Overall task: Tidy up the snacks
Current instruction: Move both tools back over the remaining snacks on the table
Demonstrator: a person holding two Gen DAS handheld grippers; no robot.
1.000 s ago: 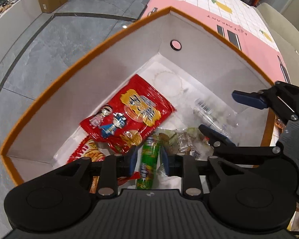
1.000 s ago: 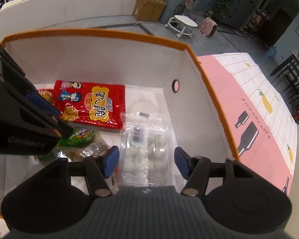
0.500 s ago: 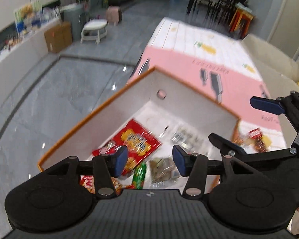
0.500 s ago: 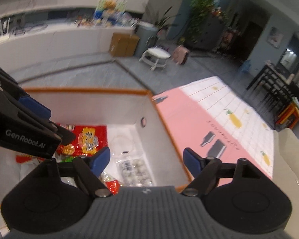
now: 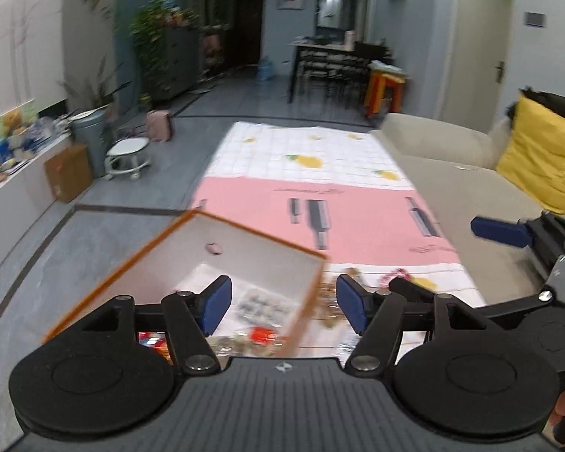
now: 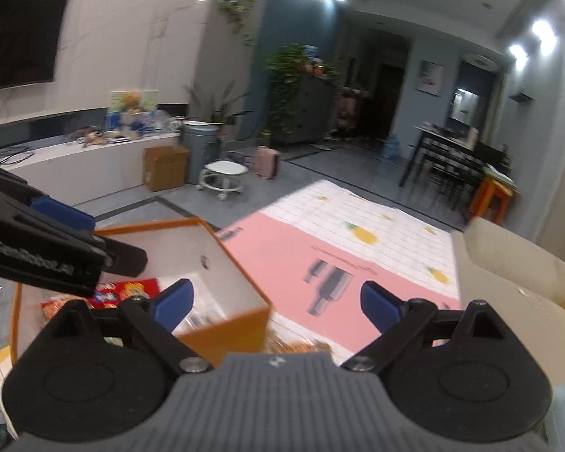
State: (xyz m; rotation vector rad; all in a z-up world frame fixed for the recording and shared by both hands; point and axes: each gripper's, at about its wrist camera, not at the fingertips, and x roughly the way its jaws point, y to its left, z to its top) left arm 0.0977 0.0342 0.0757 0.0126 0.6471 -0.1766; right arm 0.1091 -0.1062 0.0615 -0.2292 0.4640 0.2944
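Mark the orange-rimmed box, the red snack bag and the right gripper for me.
Orange-rimmed box (image 6: 222,263): right wrist view, on its white inner wall.
Red snack bag (image 6: 131,289): right wrist view, on the printed front, inside the box.
Right gripper (image 6: 276,307): right wrist view, midway between its blue fingertips, open.

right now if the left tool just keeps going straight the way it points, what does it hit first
Probably the near-right corner of the orange-rimmed box: the open left tool frames that wall, with loose snacks on the table just outside it. It points rather level, though, so it might pass above. Blur leaves depth unclear.
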